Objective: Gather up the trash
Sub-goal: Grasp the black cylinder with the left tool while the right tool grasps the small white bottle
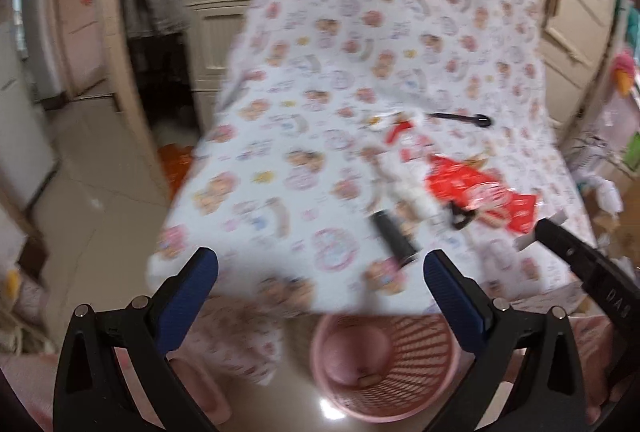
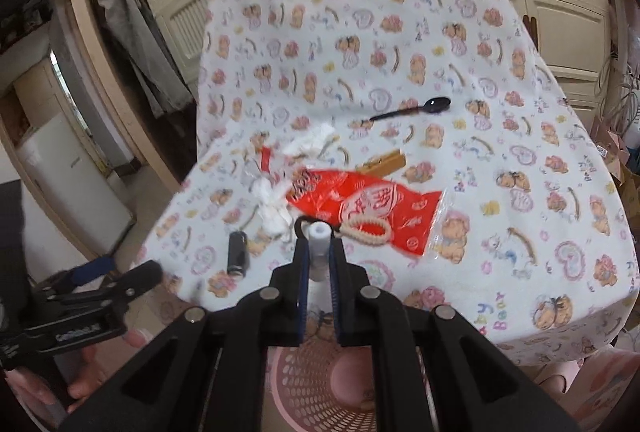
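My right gripper [image 2: 320, 246] is shut on a small white tube [image 2: 319, 232] and hangs over the near table edge; the left wrist view shows this gripper [image 1: 540, 230] at the right. On the patterned cloth lie a red wrapper [image 2: 360, 204], crumpled white tissue [image 2: 274, 204], a black spoon [image 2: 412, 110], a black cylinder [image 2: 237, 252], a brown box [image 2: 384, 162] and a beaded loop [image 2: 366, 230]. My left gripper [image 1: 320, 264] stands open with nothing between its fingers, above the table's near edge. A pink basket [image 1: 420, 352] sits on the floor below both grippers.
The table, draped in a cartoon-print cloth [image 2: 500, 136], fills the middle. Cream cabinet doors [image 2: 560, 20] stand behind it, a doorway and white appliance [image 2: 68, 184] to the left, and cluttered boxes [image 1: 608, 200] to the right. A hand [image 2: 100, 372] holds the left gripper.
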